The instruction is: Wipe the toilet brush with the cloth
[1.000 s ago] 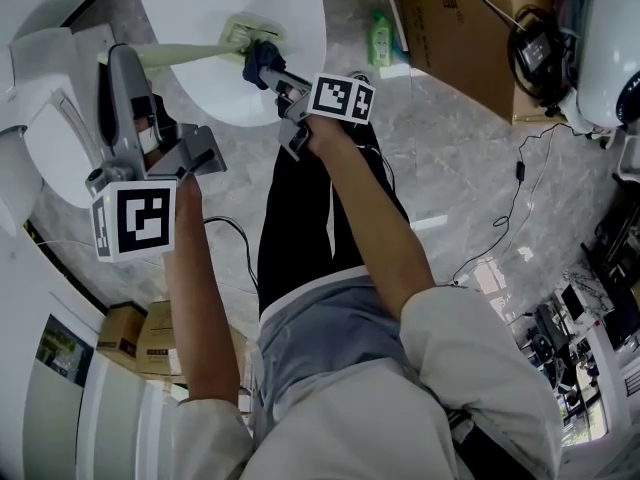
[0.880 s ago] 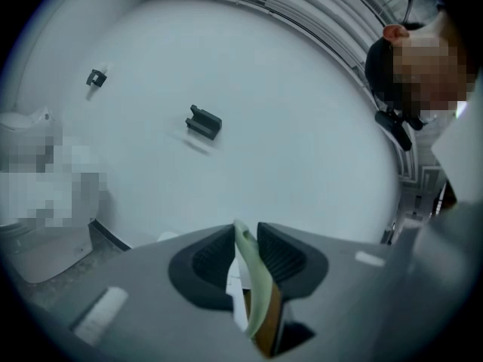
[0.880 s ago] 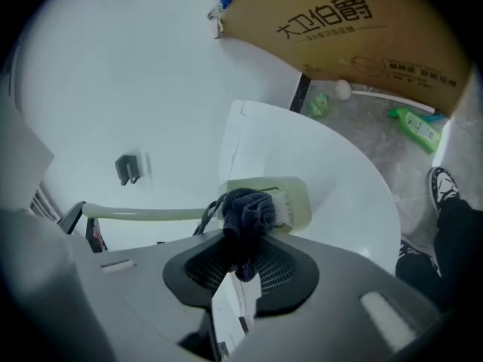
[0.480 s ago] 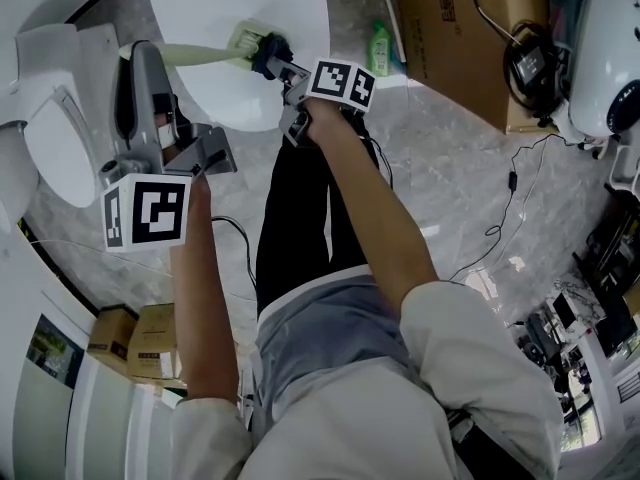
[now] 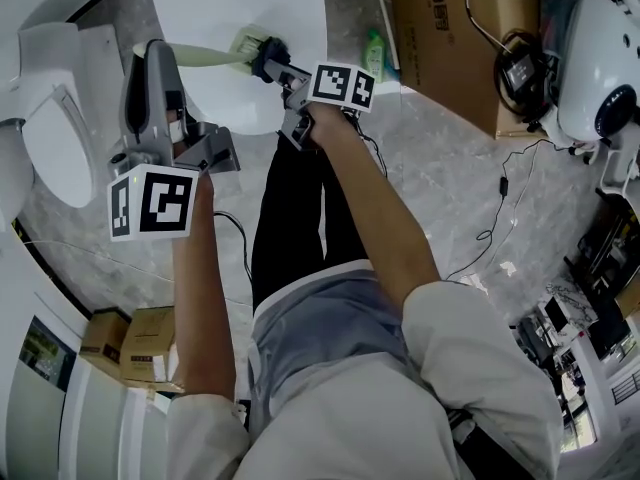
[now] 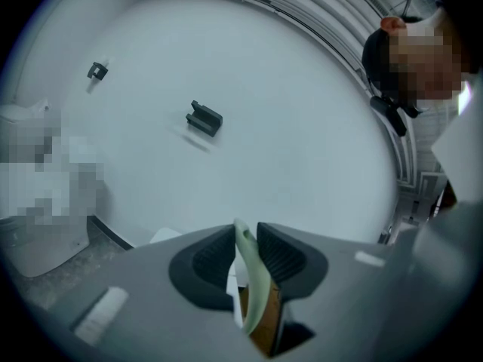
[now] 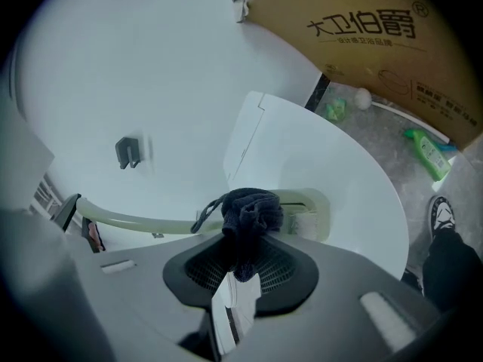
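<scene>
Over the white rounded surface (image 7: pixel 343 168), my left gripper (image 6: pixel 245 236) is clamped on the end of the pale green toilet brush (image 7: pixel 136 221), which is held roughly level. My right gripper (image 7: pixel 240 266) pinches the dark cloth (image 7: pixel 249 211) against the shaft just beside the brush head. I judge wiping under way, with most of the handle not yet covered. Bunched fabric hides the actual contact, and the bristles are too indistinct to make out.

Dim, cool, even light with soft shadows; both gripper views bulge, darken at corners, foreground perhaps blurred.
</scene>
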`<state>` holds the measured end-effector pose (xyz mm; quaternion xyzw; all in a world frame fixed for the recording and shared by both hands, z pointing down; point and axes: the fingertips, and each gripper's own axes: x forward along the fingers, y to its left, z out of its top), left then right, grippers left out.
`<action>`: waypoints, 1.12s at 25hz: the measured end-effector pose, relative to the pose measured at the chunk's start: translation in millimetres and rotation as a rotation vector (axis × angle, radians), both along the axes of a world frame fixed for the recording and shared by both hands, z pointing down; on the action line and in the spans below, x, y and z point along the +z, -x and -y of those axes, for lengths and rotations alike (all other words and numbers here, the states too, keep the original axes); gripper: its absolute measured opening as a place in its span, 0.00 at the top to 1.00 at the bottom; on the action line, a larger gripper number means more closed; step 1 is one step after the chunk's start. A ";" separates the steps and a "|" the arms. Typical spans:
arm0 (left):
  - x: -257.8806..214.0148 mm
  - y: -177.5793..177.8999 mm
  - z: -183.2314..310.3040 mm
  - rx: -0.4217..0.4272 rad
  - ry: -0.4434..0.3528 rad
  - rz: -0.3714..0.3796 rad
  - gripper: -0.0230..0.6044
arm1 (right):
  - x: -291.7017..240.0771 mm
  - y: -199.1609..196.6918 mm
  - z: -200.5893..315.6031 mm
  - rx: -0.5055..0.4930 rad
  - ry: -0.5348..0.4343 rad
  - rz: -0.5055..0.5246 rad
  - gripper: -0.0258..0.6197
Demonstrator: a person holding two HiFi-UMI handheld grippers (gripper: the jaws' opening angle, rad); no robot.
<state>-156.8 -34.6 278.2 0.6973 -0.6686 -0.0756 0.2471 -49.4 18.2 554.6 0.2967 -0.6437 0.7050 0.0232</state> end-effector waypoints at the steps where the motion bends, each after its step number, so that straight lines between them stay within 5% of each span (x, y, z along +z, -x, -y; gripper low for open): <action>1: -0.2 0.1 -0.3 0.002 0.002 -0.002 0.96 | -2.0 -0.3 0.1 -0.002 -0.001 0.001 0.87; 28: -3.4 -0.2 4.7 0.024 -0.004 -0.013 0.96 | -61.5 -3.6 1.6 -0.049 -0.035 0.003 0.87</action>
